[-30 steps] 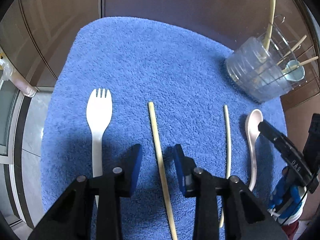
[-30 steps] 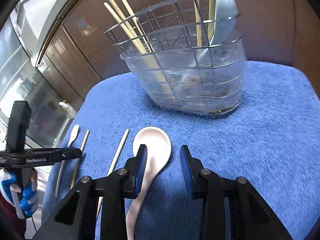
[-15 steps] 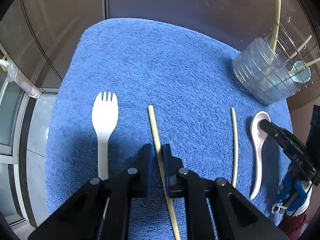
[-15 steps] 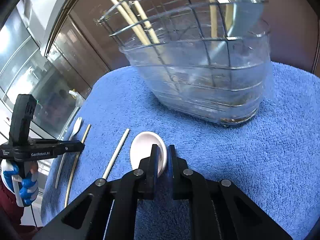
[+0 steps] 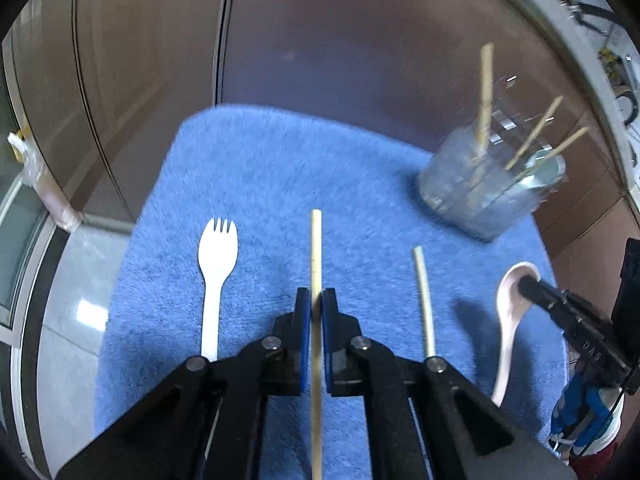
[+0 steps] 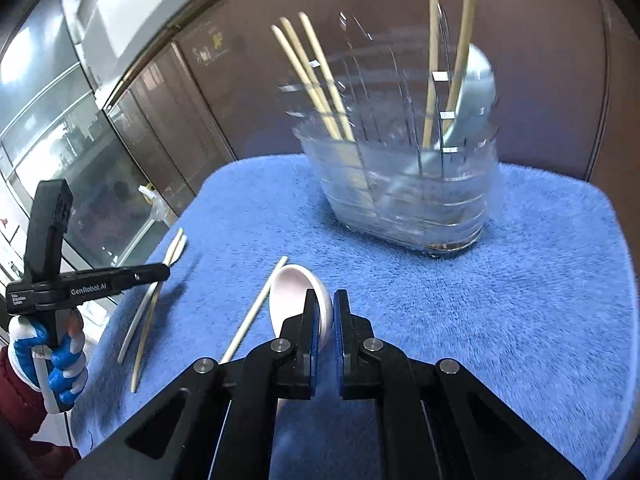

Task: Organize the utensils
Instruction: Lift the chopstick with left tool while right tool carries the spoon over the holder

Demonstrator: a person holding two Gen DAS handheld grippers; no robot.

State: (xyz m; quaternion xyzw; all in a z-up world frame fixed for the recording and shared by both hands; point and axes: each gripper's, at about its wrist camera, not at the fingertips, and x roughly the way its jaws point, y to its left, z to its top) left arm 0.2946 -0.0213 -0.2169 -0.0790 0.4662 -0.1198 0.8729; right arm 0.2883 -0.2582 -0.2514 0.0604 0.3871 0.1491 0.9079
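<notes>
Since a second ago both grippers have closed on utensils and risen from the towel: the left gripper [image 5: 316, 300], then open around a chopstick, is now clamped on it, and the right gripper [image 6: 326, 300], then open around the pink spoon, now pinches that spoon.

The blue towel [image 5: 280, 168] covers the work surface, with brown cabinet doors [image 5: 340, 32] behind it. At its far right stands the clear utensil holder [image 6: 404, 196] in a wire frame, holding several chopsticks and a pale blue spoon [image 6: 472, 88].

The held chopstick [image 5: 316, 248] runs straight between the left pads, its tip pointing away. The pink spoon [image 6: 296, 292] is gripped at the bowl's edge and tilted on its side.

On the towel, a white fork [image 5: 216, 264] lies left of the held chopstick, and a second chopstick [image 5: 424, 300] lies to its right, between the two grippers.
</notes>
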